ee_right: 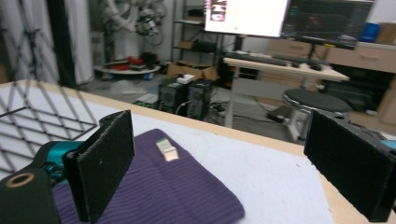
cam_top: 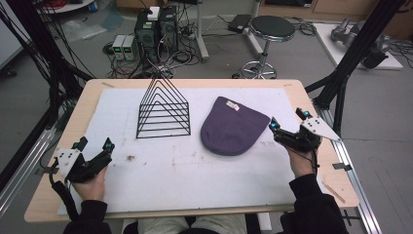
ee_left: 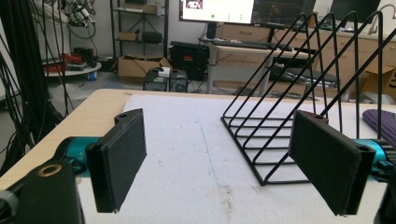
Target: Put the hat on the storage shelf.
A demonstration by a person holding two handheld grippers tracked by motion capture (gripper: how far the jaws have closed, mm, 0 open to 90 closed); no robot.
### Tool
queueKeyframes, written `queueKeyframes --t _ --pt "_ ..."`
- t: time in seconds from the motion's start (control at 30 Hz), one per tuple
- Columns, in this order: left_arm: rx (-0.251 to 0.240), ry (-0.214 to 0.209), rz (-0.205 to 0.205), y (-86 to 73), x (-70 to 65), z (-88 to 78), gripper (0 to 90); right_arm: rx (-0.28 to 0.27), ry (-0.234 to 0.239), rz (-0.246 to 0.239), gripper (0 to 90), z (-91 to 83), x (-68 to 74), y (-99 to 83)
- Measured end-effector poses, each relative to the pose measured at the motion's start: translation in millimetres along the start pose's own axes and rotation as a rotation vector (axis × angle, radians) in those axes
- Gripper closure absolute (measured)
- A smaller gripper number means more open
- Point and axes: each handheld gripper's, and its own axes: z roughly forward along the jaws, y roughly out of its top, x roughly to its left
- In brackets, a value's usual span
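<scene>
Purple knit hat (cam_top: 233, 127) lies flat on the white mat (cam_top: 195, 165) of the bench (cam_top: 92, 92), just to the right of the black wire rack (cam_top: 163, 111) and apart from it, its crown pointing toward the far edge and a small label (cam_top: 233, 106) showing near that end. Nothing has hold of it yet, so I judge the work barely begun: the hat is untouched, the rack stands empty, and every step of grasping and moving is still ahead.

My right tongs (cam_top: 288, 123) sit just beyond the hat's right edge, on the side away from the rack, jaws spread wide and holding nothing; in the right gripper view the hat (ee_right: 154, 186) lies below and between the two black pads. My right hand (cam_top: 302, 158) grips the handle low over the bench, forearm coming in from the near edge.

My left tongs (cam_top: 93, 145) rest well to the left of the rack, near the front, also wide and empty, aimed toward the rack (ee_left: 299, 98). My left hand (cam_top: 90, 183) holds them level.
</scene>
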Motion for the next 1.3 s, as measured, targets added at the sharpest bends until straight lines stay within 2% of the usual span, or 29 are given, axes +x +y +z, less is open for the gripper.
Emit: queueKeyframes --t 0.13,0.3,0.43,0.73,0.87,1.23,1.3 --pt "0.0 -0.003 -0.001 -0.1 -0.4 0.4 19.3 0.016 0.068 -0.047 8.0 7.6 5.5 12.7" --pt "0.0 -0.004 -0.001 -0.1 -0.3 0.8 19.4 0.033 0.118 -0.095 8.0 17.1 12.7 23.6" --pt "0.0 -0.006 -0.003 -0.1 -0.2 0.5 19.4 0.06 0.179 -0.129 8.0 24.7 17.9 29.1" --pt "0.001 -0.008 0.001 -0.1 -0.4 0.5 19.6 0.118 0.271 -0.201 8.0 35.3 25.7 36.6" --pt "0.002 -0.01 0.001 -0.1 -0.6 0.8 19.6 0.154 0.346 -0.24 8.0 41.0 31.0 41.1" --pt "0.0 -0.012 0.0 -0.2 -0.3 1.0 19.9 0.287 0.524 -0.435 8.0 60.7 55.8 50.6" --pt "0.0 -0.013 -0.002 0.0 0.2 1.1 19.9 0.317 0.557 -0.455 8.0 66.1 59.1 51.0"
